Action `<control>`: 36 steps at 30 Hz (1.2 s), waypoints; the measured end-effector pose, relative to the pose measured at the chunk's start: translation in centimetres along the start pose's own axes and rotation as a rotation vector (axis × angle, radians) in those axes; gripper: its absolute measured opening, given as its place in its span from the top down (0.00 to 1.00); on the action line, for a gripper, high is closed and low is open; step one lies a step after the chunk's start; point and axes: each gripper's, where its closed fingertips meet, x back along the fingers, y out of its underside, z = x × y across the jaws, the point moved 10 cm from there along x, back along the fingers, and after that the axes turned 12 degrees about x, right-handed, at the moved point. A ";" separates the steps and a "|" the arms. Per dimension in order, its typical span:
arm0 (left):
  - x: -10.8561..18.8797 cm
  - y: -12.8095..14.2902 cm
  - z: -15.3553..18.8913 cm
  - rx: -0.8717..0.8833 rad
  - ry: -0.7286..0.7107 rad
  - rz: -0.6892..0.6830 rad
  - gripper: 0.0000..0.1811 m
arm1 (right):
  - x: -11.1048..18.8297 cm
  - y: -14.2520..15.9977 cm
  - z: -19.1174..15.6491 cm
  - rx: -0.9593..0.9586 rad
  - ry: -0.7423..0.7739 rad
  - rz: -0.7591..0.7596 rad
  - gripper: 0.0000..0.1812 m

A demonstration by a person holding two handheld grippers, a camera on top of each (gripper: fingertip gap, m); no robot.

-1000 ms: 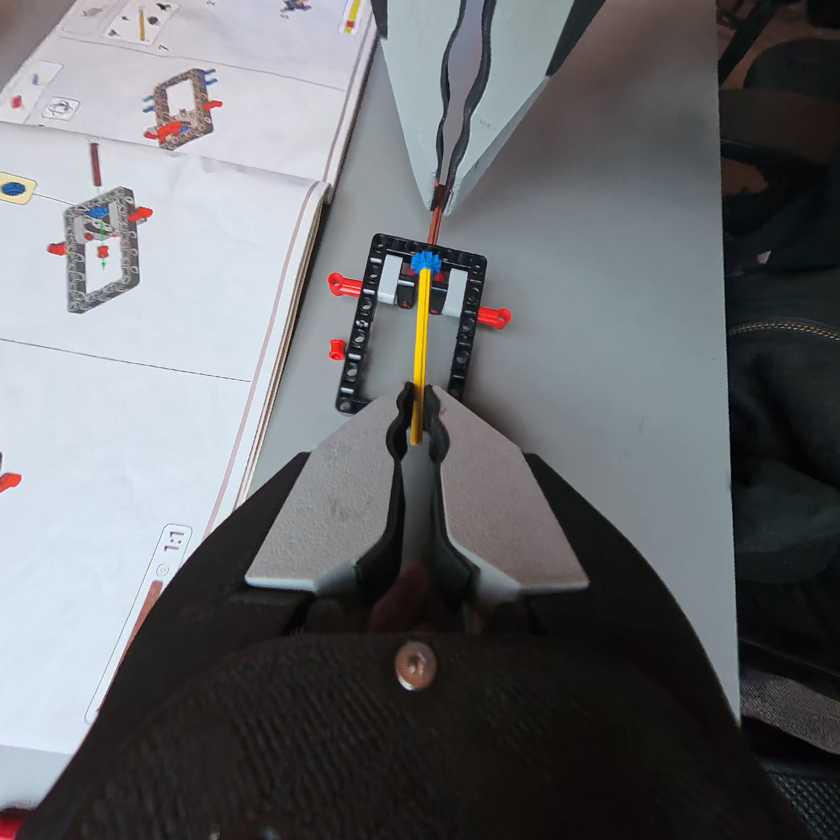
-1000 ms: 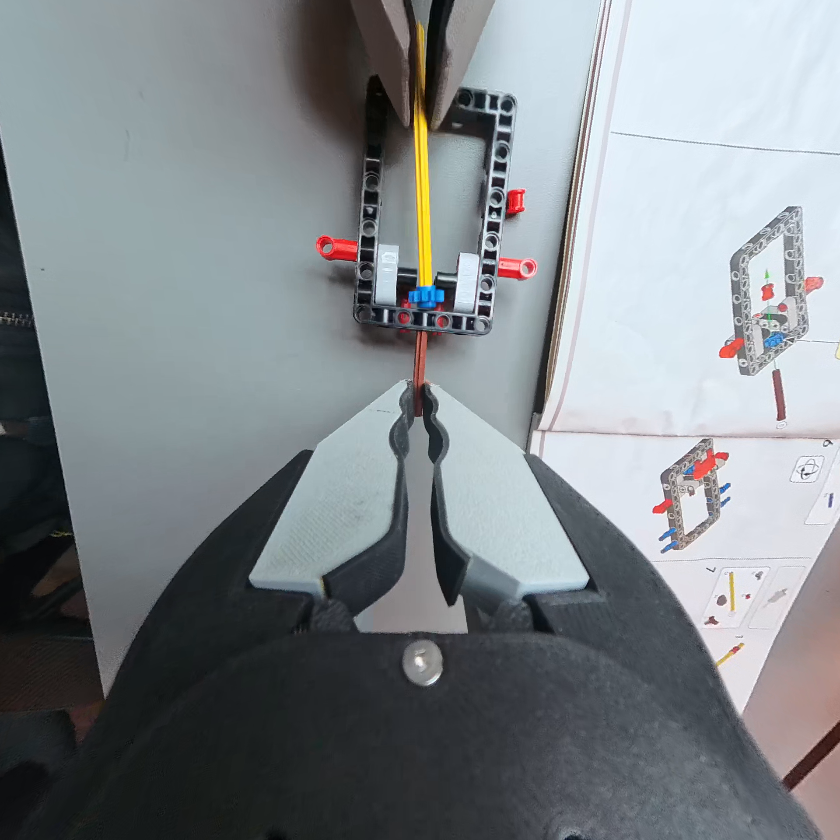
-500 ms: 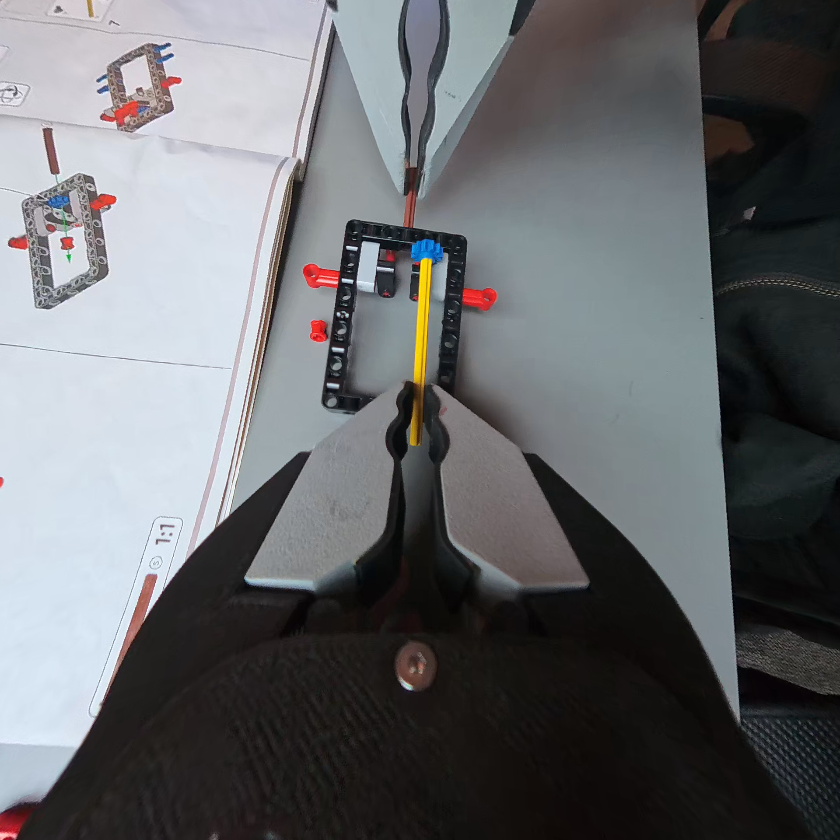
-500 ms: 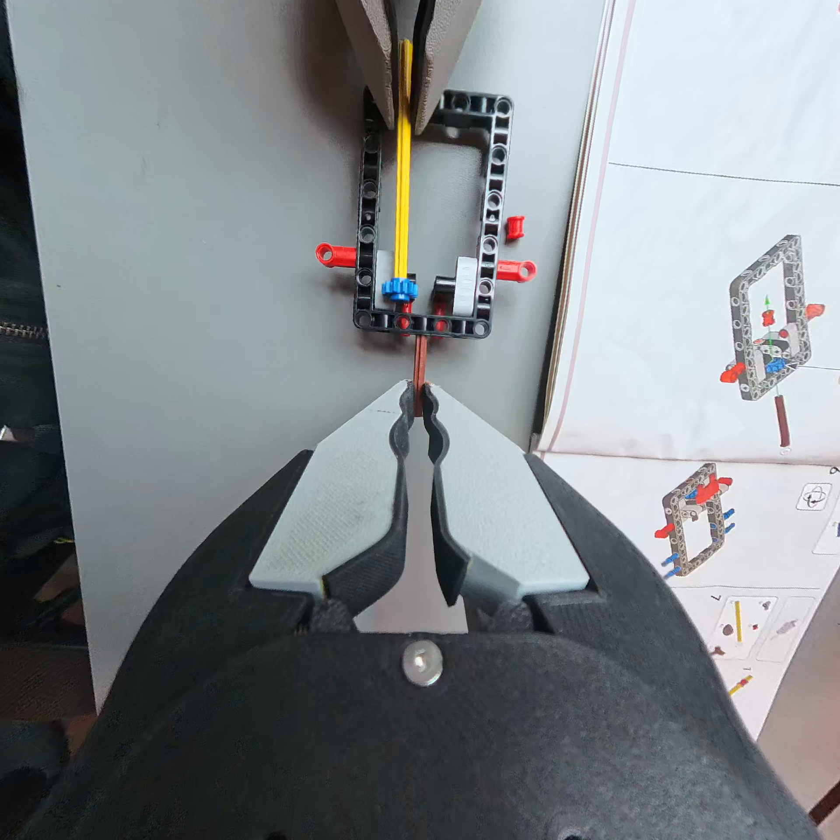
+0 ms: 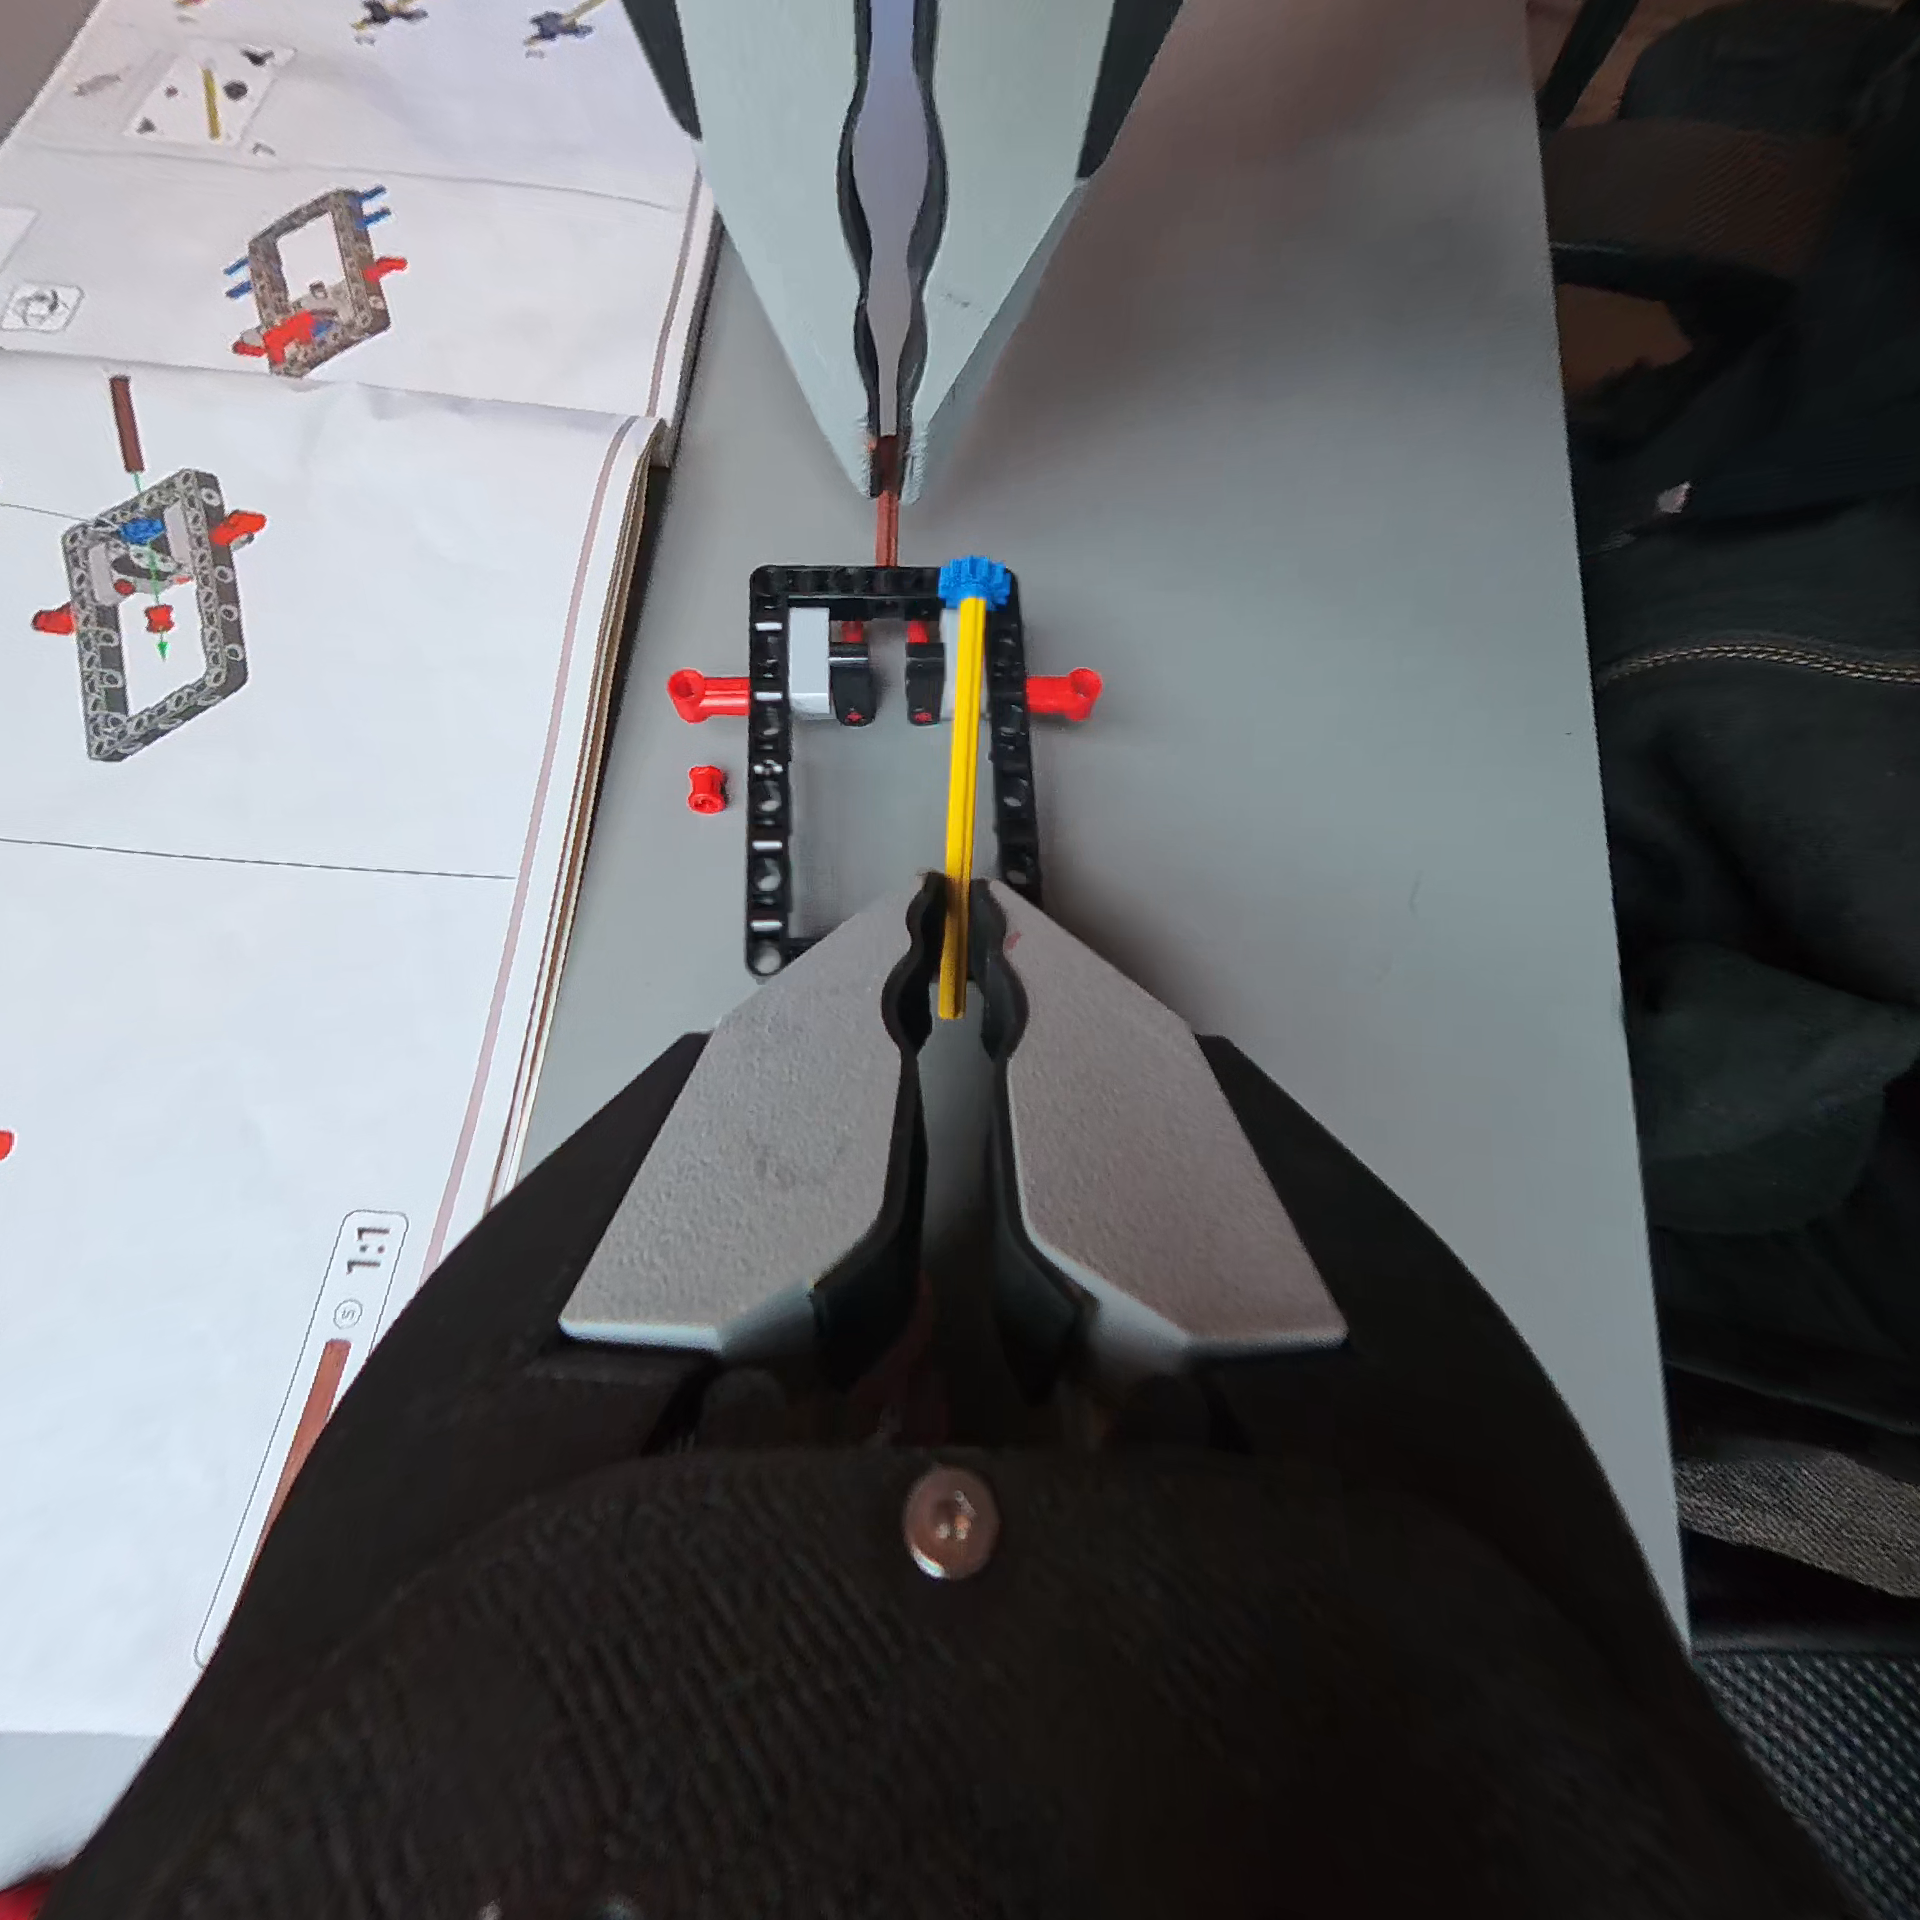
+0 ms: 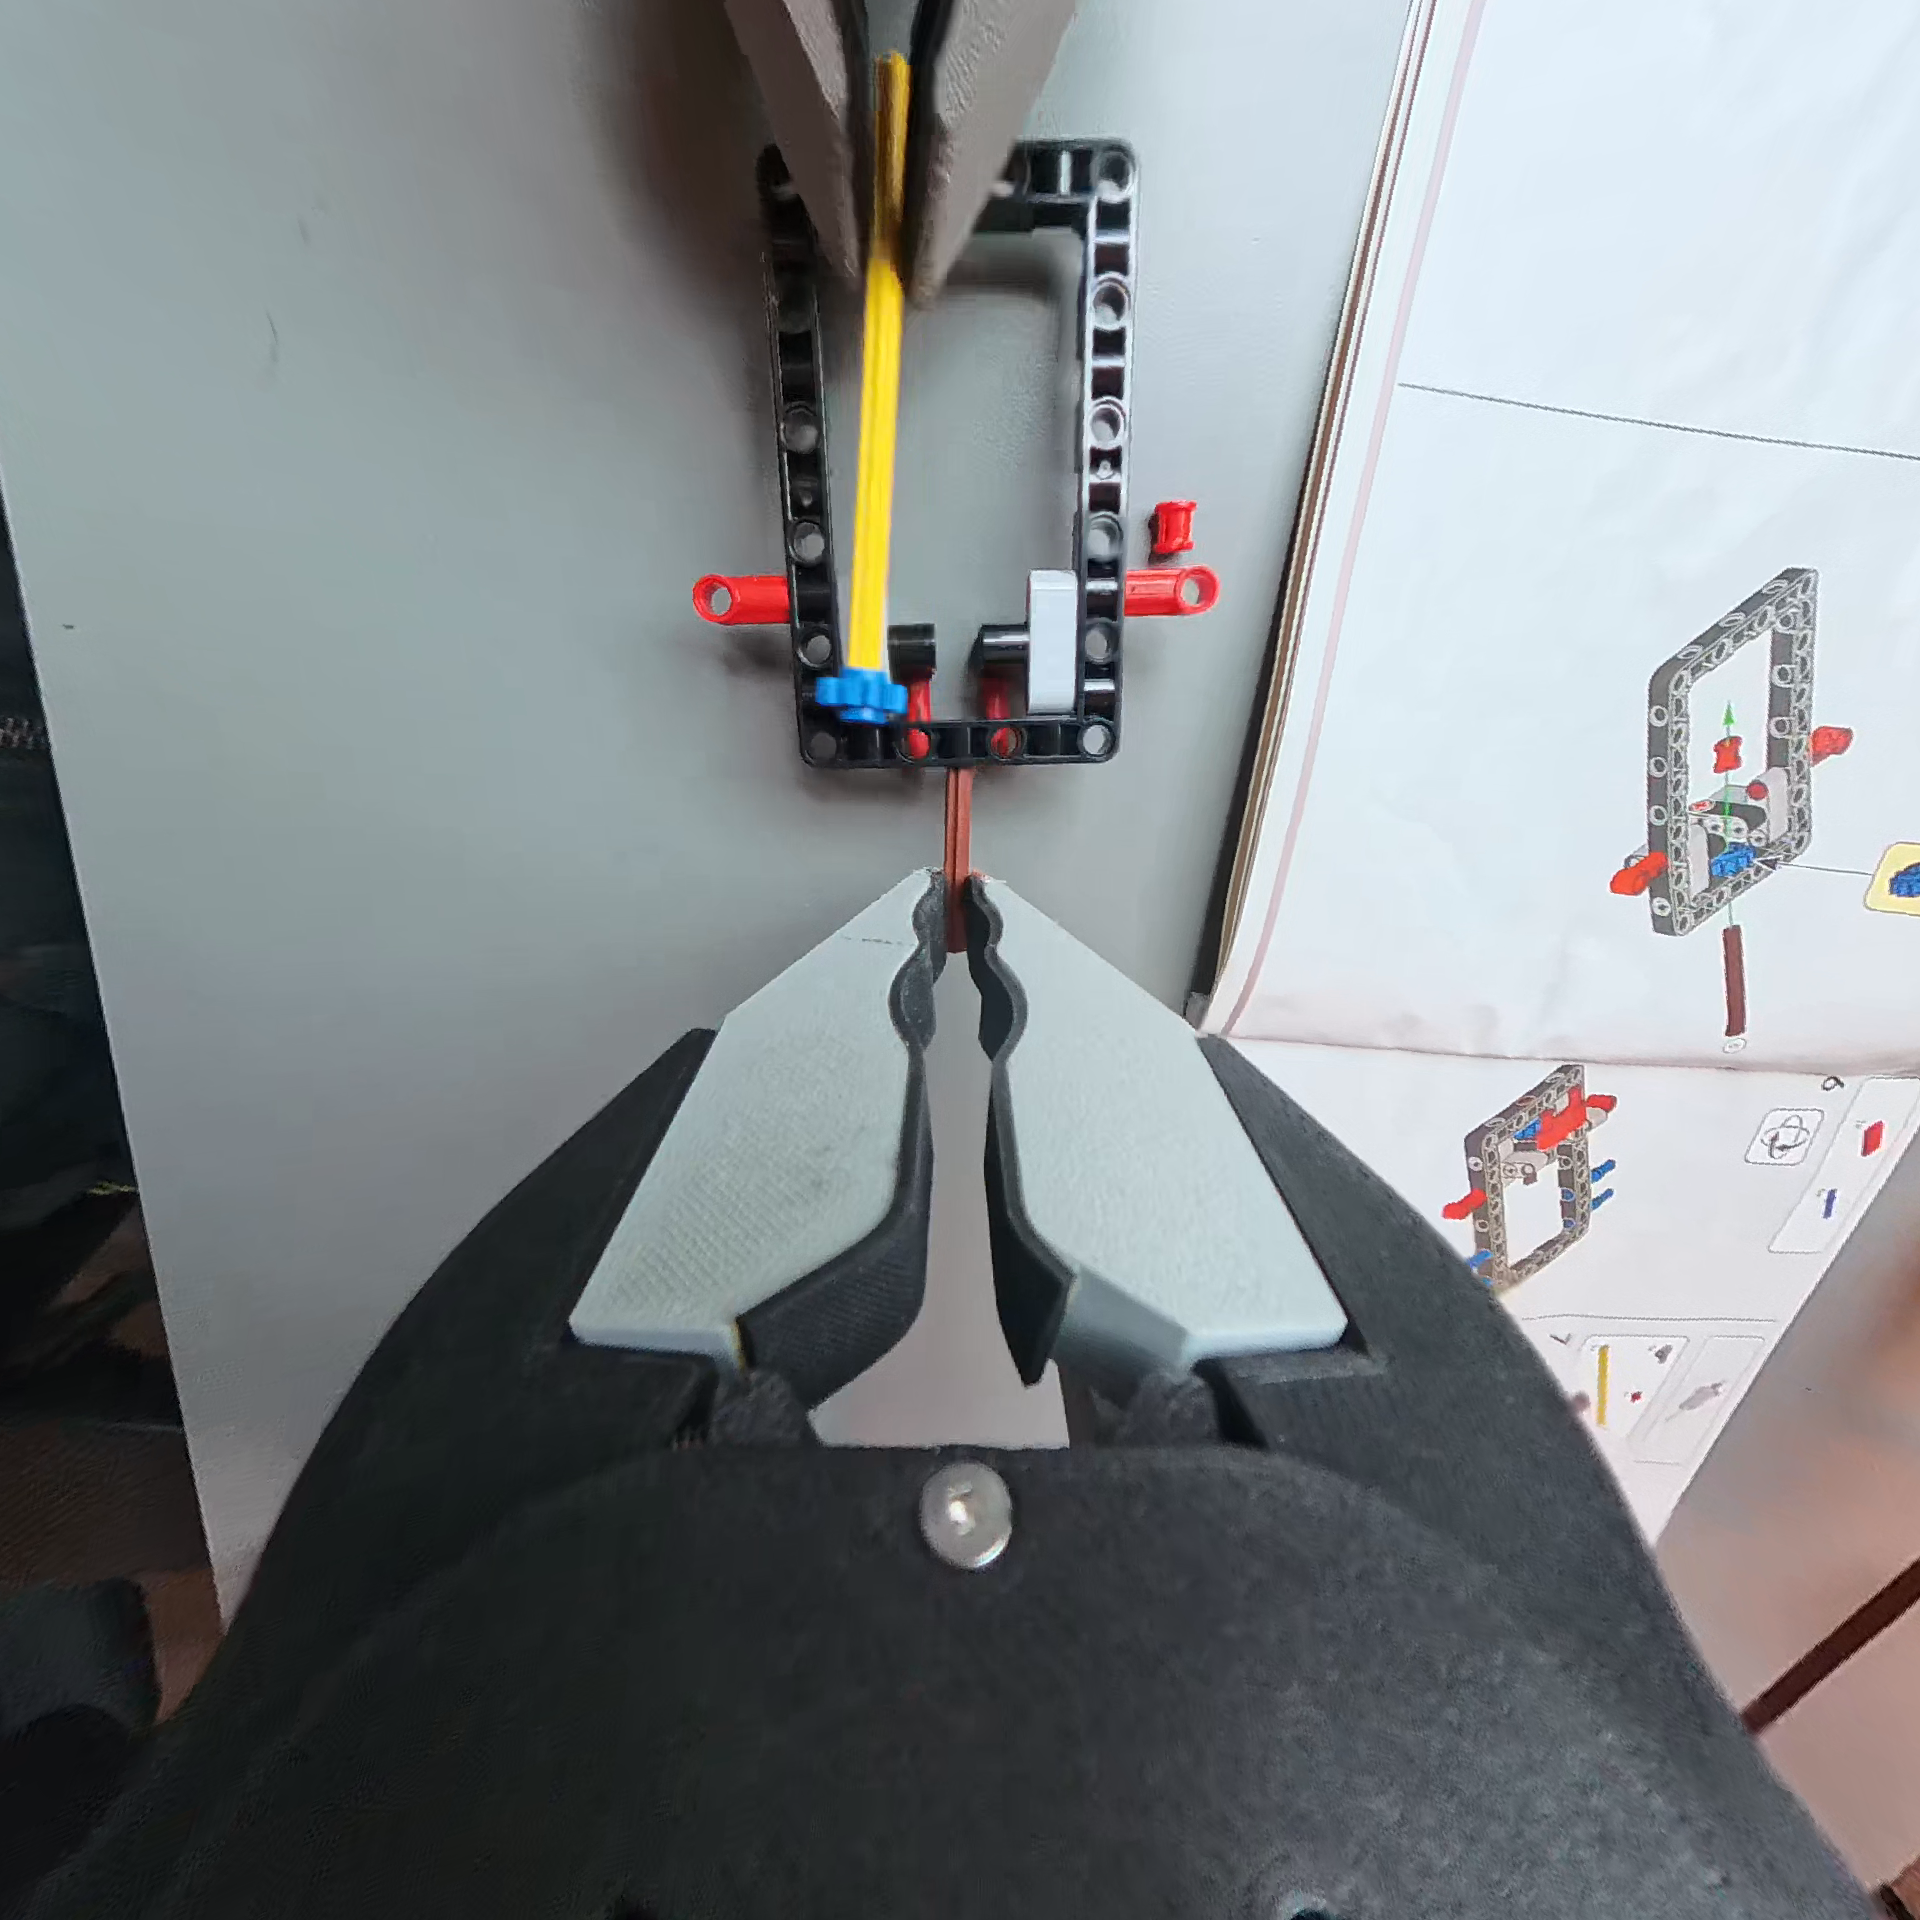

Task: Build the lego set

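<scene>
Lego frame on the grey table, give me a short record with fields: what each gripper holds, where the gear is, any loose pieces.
frame: black rectangular Lego beam frame flat on grey table
left gripper: shut on thin yellow axle
gear: small blue gear on yellow axle's far end, at a frame corner
right gripper: shut on brown axle entering frame's short side
loose: small red bush beside frame
booklet: open instruction booklet

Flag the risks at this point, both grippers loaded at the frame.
1. The blue gear rides only on the tip of the yellow rod, off to one side of the black frame; a bump there could knock it off.
2. The brown rod is pinched just at the right gripper's tips, so pushing may make it slip or tilt.
3. The loose red piece beside the frame could get swept away.
</scene>
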 end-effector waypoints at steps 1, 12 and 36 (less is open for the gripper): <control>0.1 0.0 0.0 0.000 -0.005 0.010 0.99 | -0.1 0.1 0.0 0.001 0.003 -0.011 1.00; 2.0 0.7 -1.3 0.052 -0.050 0.066 0.99 | -0.3 1.1 -0.2 -0.007 -0.003 0.036 1.00; -1.0 -0.1 -1.0 0.039 -0.078 -0.082 0.99 | 0.2 1.6 0.7 0.146 -0.077 -0.085 1.00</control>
